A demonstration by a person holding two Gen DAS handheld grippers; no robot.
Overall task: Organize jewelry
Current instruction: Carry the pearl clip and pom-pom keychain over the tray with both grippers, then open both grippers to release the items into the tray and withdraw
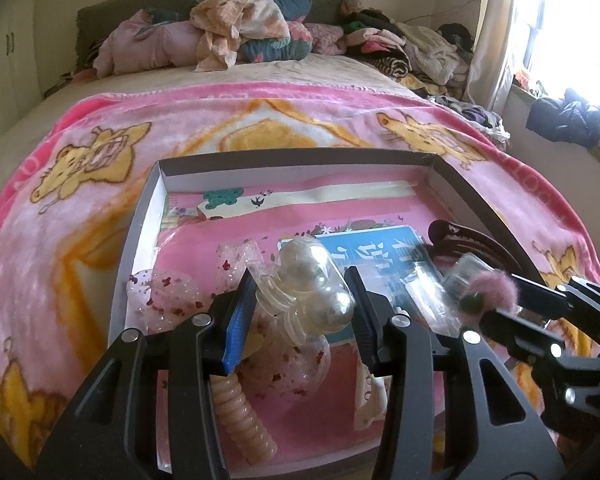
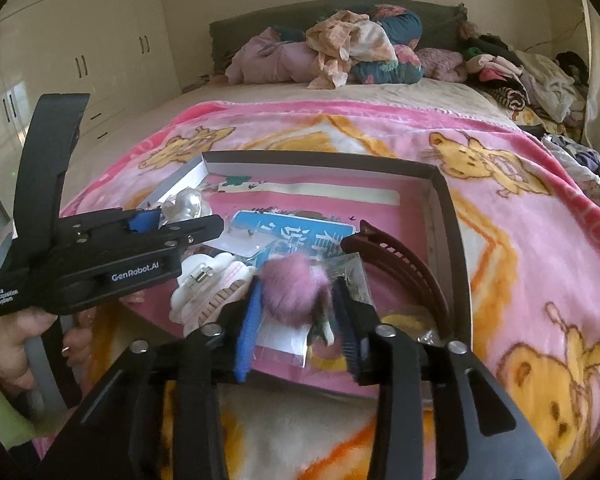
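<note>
Jewelry and hair pieces sit gathered in the shallow cardboard box on the pink bear blanket, which keeps the small things from getting lost in the plush. At the box's left lie a sheer sequinned bow and a coiled spiral hair tie, set aside out of my way. My left gripper is clamped on a clear claw clip with big pearly balls; I hold it low over the box so I can see it while I judge where it belongs. Right of that lie a white claw clip and a brown hair comb curving along the right wall. My right gripper has a pink fur pompom between its fingers, just over a clear packet. The jaws stand a little apart and seem barely to touch the fluff, so I judge this a loose hold at best, probably a release onto that spot.
</note>
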